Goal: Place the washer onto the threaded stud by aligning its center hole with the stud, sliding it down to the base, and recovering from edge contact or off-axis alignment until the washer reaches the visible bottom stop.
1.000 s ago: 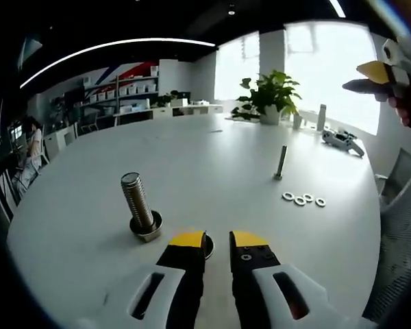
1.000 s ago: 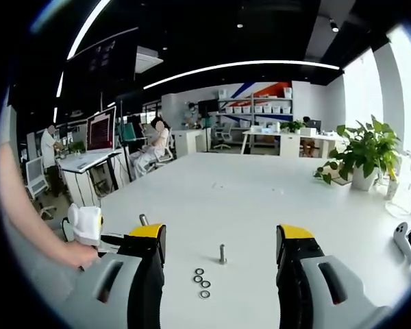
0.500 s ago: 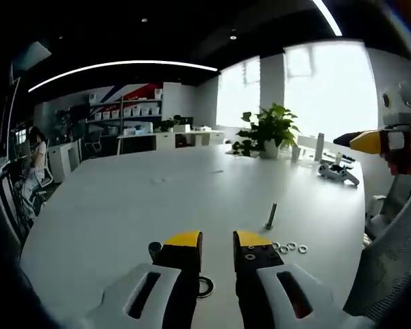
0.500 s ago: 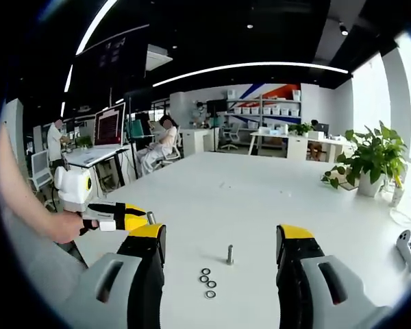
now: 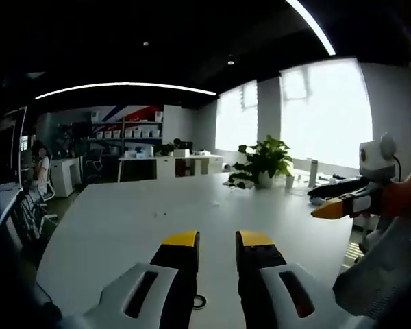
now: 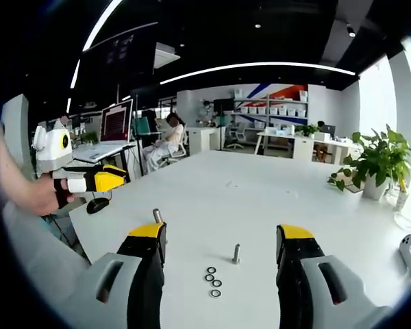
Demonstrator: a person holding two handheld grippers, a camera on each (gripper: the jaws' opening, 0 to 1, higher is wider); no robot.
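Washer [image 5: 199, 301] work looks barely begun, judging by how things lie; in the left gripper view one washer rests flat on the white table [image 5: 123, 226], peeking out between the yellow-tipped jaws of the left gripper [image 5: 217, 240], which stand close together with only a narrow gap and nothing visibly pinched between them; the right gripper [image 5: 327, 209] enters that view from the right, raised off the table in a person's hand; in the right gripper view the right gripper [image 6: 219, 241] is spread wide and empty, looking down at a cluster of four spare washers [image 6: 213, 279] lying flat just in front of a small upright bolt [image 6: 236, 253], while the top of the threaded stud [image 6: 157, 216] shows just past the inner edge of its left jaw; the left gripper [image 6: 96, 181] is held up at the left of that view, above the table edge, near a dark mouse [image 6: 96, 205]; no washer is seen on the stud, though its base is hidden behind the jaw, so I cannot tell for certain; picking up, aligning and sliding down all seem left to do.
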